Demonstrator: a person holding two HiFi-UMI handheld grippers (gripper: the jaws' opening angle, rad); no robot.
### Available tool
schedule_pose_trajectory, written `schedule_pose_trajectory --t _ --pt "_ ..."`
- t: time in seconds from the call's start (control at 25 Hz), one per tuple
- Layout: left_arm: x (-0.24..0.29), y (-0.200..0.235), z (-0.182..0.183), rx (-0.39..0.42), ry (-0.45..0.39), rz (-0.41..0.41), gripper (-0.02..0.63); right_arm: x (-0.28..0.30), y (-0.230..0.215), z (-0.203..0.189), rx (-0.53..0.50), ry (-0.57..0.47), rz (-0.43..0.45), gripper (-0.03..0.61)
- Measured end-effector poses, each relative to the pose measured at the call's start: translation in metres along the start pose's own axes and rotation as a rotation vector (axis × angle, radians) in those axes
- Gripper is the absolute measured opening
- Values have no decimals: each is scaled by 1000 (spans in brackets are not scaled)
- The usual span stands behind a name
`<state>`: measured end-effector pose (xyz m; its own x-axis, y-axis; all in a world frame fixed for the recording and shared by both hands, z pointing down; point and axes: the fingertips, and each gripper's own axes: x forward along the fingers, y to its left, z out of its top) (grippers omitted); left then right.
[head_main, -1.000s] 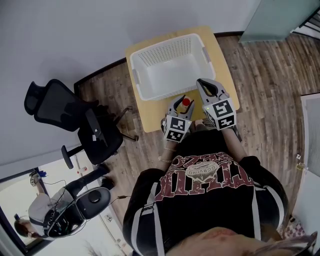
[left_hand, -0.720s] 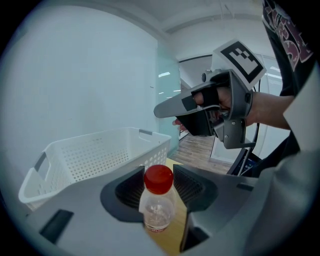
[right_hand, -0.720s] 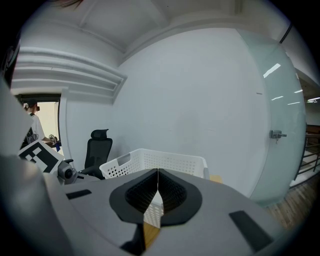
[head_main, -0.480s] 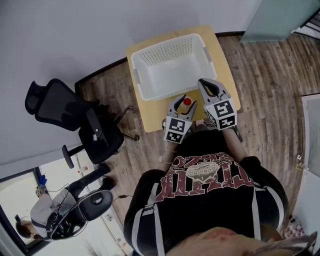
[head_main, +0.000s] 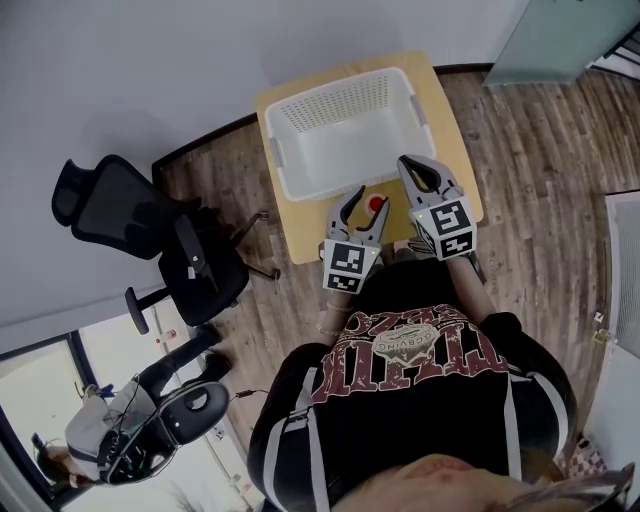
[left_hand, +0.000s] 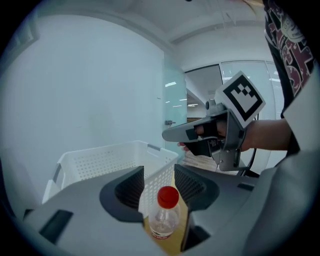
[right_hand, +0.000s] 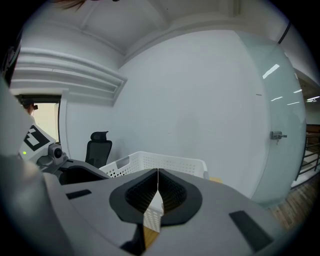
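A small clear bottle with a red cap (left_hand: 163, 215) stands on the yellow table (head_main: 448, 120), just in front of the white mesh basket (head_main: 340, 130). My left gripper (left_hand: 159, 177) is open, one jaw on each side of the bottle with a gap to either side. In the head view the red cap (head_main: 377, 204) shows near the right jaw of the left gripper (head_main: 368, 200). My right gripper (right_hand: 158, 175) is shut on nothing, with its pads meeting. It hovers to the right of the bottle (head_main: 408, 165), beside the basket (right_hand: 165, 161).
A black office chair (head_main: 130, 225) stands on the wood floor left of the table. A seated person (head_main: 90, 450) is at the bottom left. The table's front edge runs just under both grippers. White walls lie behind the basket, and a glass door stands to the right.
My left gripper has drawn back and up a little, so the bottle sits lower and smaller in its view. The right gripper has hardly moved.
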<state>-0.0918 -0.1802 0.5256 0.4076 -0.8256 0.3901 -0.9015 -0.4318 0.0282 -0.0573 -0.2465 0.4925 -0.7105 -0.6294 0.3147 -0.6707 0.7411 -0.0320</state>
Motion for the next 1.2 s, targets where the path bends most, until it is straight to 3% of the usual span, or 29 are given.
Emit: schedule_pose_trajectory --t 0.16,0.56,1.2 --pt "-8 15 15 -51 -46 22 229 4 4 7 -3 -13 5 17" --pt "-27 39 50 -40 -105 97 221 9 16 29 -13 -52 31 17" --pt "-45 54 91 -21 -204 170 75 5 31 59 -6 -106 82 17"
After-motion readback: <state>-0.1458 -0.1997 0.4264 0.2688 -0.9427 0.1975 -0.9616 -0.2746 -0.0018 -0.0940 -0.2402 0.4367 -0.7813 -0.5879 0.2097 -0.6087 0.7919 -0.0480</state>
